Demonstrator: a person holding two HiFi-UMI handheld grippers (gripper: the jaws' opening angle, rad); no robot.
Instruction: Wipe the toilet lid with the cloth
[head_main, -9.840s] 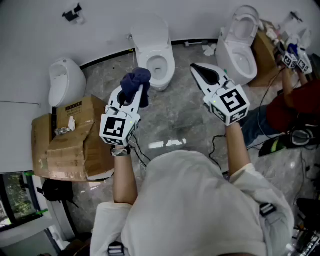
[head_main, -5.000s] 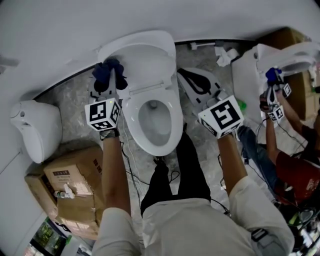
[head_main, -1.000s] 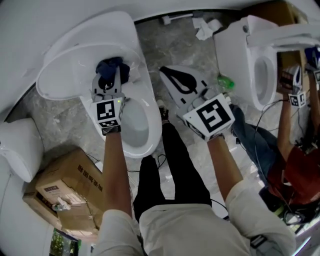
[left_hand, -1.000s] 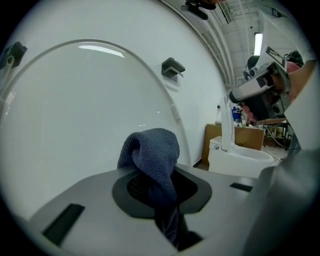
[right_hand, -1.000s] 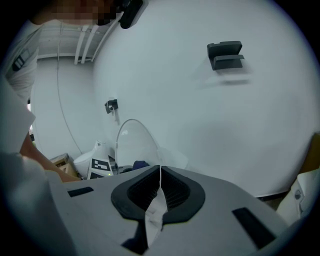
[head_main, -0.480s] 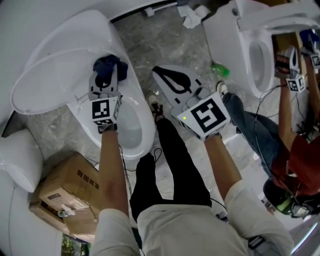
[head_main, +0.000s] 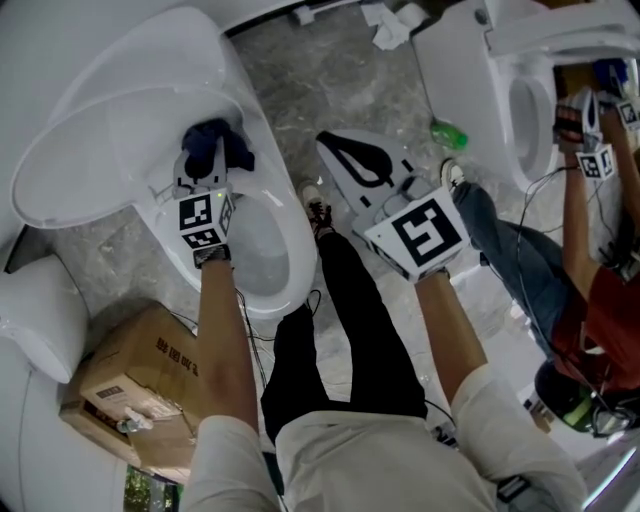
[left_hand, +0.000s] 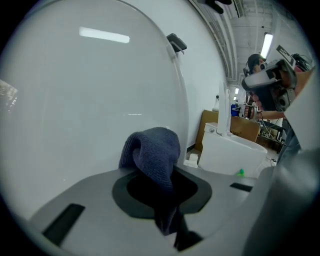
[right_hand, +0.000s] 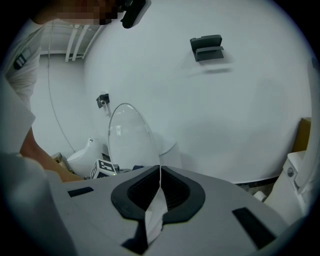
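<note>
Two grippers show in our head view. At upper left, our left gripper (head_main: 203, 165) clenches the dark blue knitted cloth (head_main: 222, 140), right at the lower edge of the raised white oval toilet lid (head_main: 90, 150); we cannot tell if they touch. Bare lid spreads leftward. Our right gripper (head_main: 335, 148), jaws closed on nothing, hangs over grey marble floor (head_main: 320, 70) between this toilet's bowl rim (head_main: 290, 270) and a second white toilet (head_main: 460, 70) at upper right.

Light: bright, even, given by ceiling strips (left_hand: 268, 44) far right | Glare: a strip is mirrored on the toilet lid (left_hand: 104, 35) | Shadows: soft | Edges: gripper views are bent, corners blackened | Focus: near foreground is softened
</note>
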